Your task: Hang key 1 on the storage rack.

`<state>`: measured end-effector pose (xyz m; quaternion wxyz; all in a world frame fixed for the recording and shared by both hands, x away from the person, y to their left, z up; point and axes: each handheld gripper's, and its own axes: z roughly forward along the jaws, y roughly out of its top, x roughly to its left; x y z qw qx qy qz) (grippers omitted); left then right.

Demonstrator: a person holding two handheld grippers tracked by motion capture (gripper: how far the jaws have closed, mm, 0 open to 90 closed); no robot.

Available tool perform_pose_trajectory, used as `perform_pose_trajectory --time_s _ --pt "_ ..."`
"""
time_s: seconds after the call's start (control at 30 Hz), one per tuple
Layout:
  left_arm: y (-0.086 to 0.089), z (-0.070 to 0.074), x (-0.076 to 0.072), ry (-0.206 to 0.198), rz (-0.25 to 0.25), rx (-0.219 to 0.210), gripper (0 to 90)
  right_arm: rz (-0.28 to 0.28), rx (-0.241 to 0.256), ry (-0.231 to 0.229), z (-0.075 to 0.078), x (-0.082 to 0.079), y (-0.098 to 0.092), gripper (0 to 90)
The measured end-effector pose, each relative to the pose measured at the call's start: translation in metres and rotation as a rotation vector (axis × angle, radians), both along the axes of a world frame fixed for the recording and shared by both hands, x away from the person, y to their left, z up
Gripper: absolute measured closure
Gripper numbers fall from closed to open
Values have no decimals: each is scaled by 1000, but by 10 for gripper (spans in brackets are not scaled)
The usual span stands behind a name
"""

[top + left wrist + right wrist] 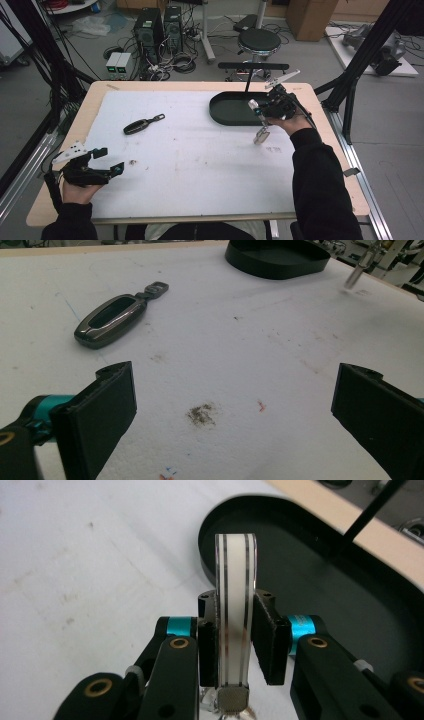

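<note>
Right gripper view: fingers [267, 630] are pinching a white, dark-striped clip [235, 615] by the black tray [350, 610] at 1 o'clock; left gripper [235, 410] fingers are spreading wide.

In the left gripper view we see the black tray [275, 260] cut by the top edge at twelve o'clock, and the pale object [356, 274] at one o'clock is too blurred to tell. In the right gripper view the striped white piece [235, 615] is partly covered by the jaws on both sides; its lower end runs off the bottom edge.
</note>
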<state>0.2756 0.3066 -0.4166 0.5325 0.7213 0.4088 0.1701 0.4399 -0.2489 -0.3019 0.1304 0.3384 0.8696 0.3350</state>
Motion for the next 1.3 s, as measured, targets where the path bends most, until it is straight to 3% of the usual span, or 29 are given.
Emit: perform_pose_trajectory --time_s 0.27,0.5,0.7,1.0,1.13,1.3 --pt "0 0 0 0 -2 -2 47 -13 19 -55 28 7 9 750" --pt "1 -1 1 -1 -1 -7 47 -74 85 -121 62 18 9 749" --pt "4 2 0 -36 36 -16 47 -100 121 -157 80 29 8 750" --pt "4 0 3 -31 32 -14 47 -102 140 -163 88 50 15 749" --pt "5 -1 4 -26 32 -10 47 -74 147 -178 88 62 21 749" --pt "5 -2 6 -23 37 -2 47 -60 122 -200 86 76 34 750"
